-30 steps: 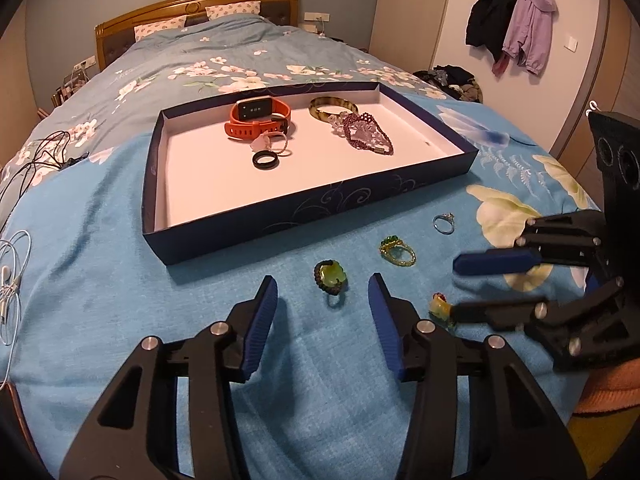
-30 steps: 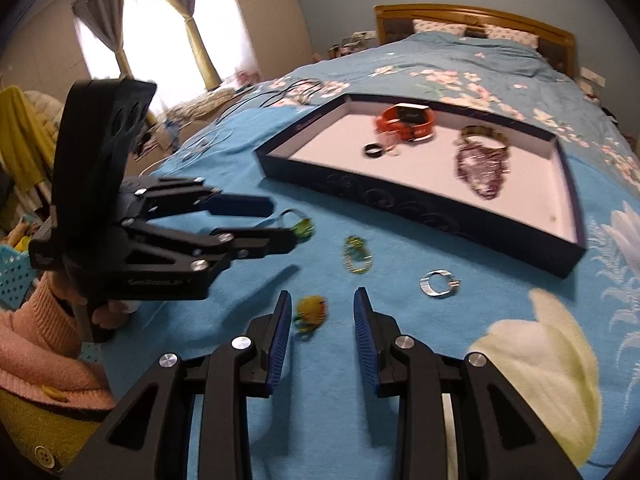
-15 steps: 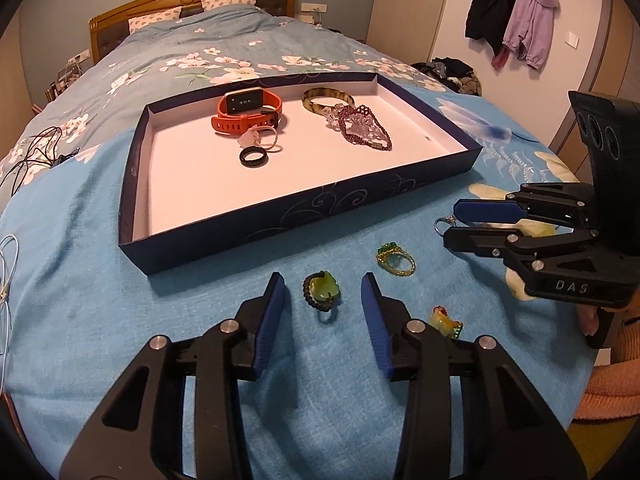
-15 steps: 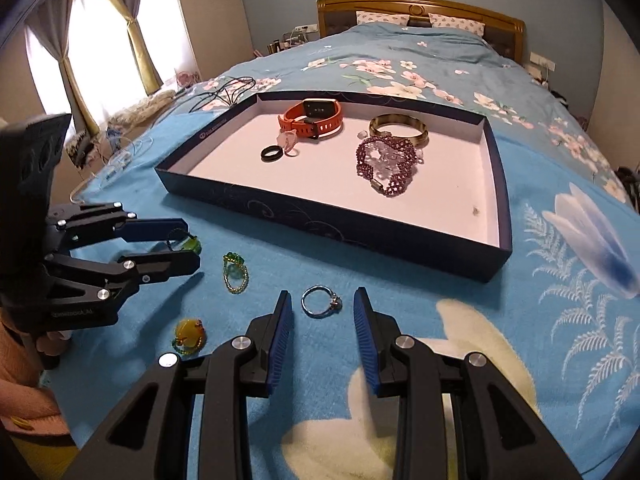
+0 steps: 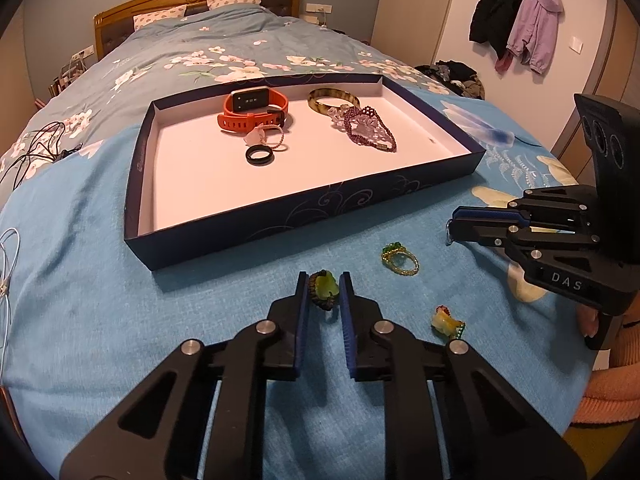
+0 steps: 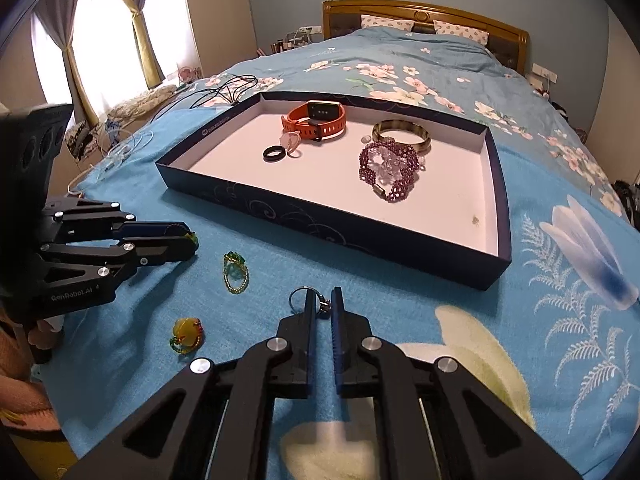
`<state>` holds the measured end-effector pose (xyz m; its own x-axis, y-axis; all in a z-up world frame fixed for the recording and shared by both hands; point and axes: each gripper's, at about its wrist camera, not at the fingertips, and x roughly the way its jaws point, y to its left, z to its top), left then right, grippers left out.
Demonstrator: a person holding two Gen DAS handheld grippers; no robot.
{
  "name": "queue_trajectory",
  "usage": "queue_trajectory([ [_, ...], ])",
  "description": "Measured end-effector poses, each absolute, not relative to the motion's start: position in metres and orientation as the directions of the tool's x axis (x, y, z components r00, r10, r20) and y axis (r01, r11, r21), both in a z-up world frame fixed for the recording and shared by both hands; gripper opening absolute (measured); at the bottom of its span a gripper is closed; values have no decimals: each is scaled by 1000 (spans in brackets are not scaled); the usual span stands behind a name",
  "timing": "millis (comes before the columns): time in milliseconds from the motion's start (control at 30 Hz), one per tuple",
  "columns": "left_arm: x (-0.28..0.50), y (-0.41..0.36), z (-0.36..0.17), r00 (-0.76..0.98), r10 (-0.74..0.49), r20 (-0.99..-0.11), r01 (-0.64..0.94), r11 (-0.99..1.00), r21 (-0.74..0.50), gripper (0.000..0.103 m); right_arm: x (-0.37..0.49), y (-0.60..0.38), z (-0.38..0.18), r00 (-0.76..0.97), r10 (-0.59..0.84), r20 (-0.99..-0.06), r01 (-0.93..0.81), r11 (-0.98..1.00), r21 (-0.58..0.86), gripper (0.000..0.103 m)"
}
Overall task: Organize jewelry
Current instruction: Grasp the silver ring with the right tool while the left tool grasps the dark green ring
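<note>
Jewelry lay on a blue floral bedspread: left gripper was closing on a green ring; right gripper clamped a silver ring. Tray beyond; coats on the wall.

Daylight is coming in through the curtained window at the upper left of the right wrist view, and the panes are glaring white there with no detail left. The room itself is looking rather dim and warm in colour. The tray is casting a soft dark shadow on the blue bedspread along its near wall. Both views are staying quite sharp in the centre. The fisheye lens is bending the straight lines strongly near the edges, and the corners are going fully black.
</note>
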<state>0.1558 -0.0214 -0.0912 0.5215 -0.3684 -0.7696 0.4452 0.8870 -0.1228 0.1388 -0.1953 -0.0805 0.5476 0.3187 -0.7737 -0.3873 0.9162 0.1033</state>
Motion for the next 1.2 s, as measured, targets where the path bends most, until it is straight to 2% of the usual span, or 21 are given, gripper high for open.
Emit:
queue_trajectory([
  [433,147,-12,-87,543,-375,-751,434,891,-130,15,134,-209,-74,558,384,-736,-374,908,190,5],
  [1200,146,-3,-46,631,-383,-675,412,902,-126,15,144,-223,-38,642,424,-638,-371,901,226,5],
])
